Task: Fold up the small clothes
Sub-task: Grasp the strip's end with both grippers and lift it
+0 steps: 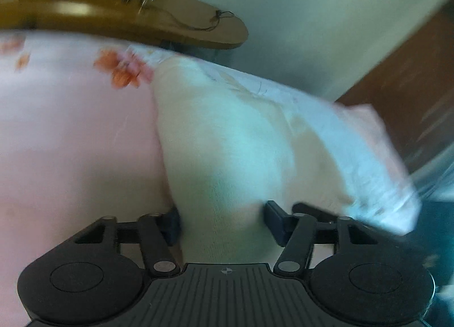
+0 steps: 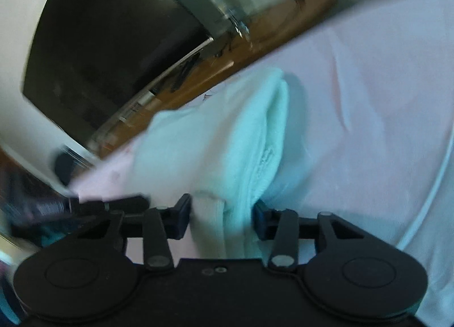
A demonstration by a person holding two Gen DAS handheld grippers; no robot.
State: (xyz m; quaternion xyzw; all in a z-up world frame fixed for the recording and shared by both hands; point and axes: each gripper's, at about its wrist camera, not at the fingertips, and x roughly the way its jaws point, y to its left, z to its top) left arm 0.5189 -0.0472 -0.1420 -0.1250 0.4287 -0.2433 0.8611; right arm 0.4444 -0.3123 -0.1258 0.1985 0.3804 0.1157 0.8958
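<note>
A small white knit garment (image 1: 227,139) is stretched over a pink sheet (image 1: 71,134). My left gripper (image 1: 222,222) is shut on one end of it; the cloth bunches between its fingers (image 1: 273,217). In the right wrist view the same white garment (image 2: 221,139) runs away from my right gripper (image 2: 221,217), which is shut on its other end. The cloth hangs lifted between both grippers. Both views are motion blurred.
The pink sheet (image 2: 369,100) has orange flower prints (image 1: 122,69). A wooden headboard edge (image 1: 119,15) runs behind the bed, also in the right wrist view (image 2: 255,46). A pale wall (image 1: 326,20) and a brown door (image 1: 411,83) stand beyond. A dark screen (image 2: 107,52) is at the left.
</note>
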